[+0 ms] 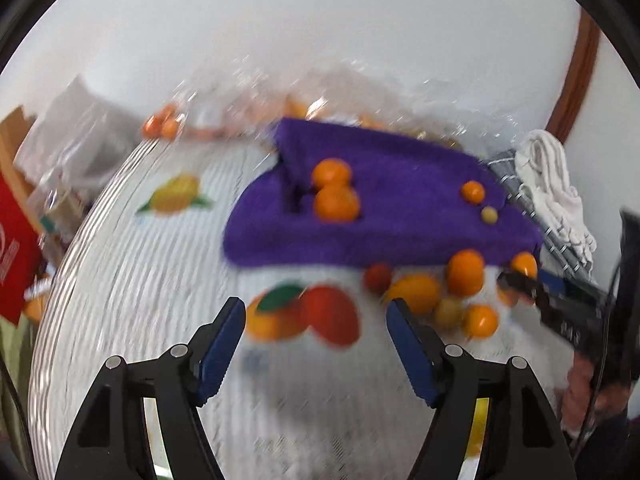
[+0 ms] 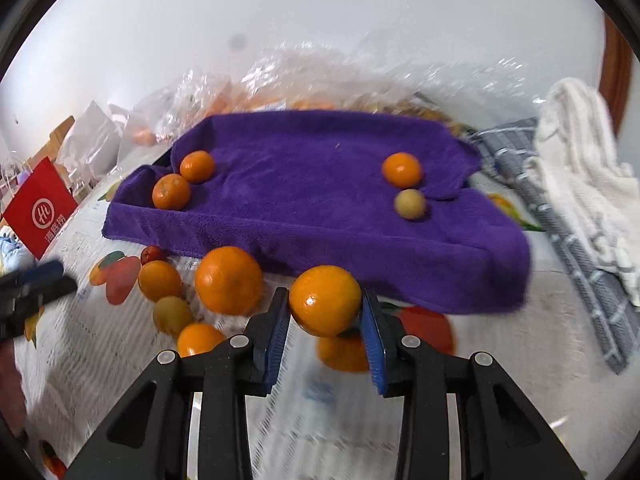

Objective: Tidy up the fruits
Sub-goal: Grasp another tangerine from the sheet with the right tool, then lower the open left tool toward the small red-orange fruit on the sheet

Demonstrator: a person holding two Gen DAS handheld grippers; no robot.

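A red paper bag (image 2: 40,210) is seen at the left edge of the right wrist view, and a white round emblem is printed on it, in which the letters "Hl" can be made out. Beneath the emblem a row of three white Chinese characters is printed; they are too blurred and tilted to be read with certainty. The same red bag (image 1: 14,248) appears at the left edge of the left wrist view, where only part of a white curved mark and some white print are shown, smeared beyond reading. No other text, number or label can be read in either view.
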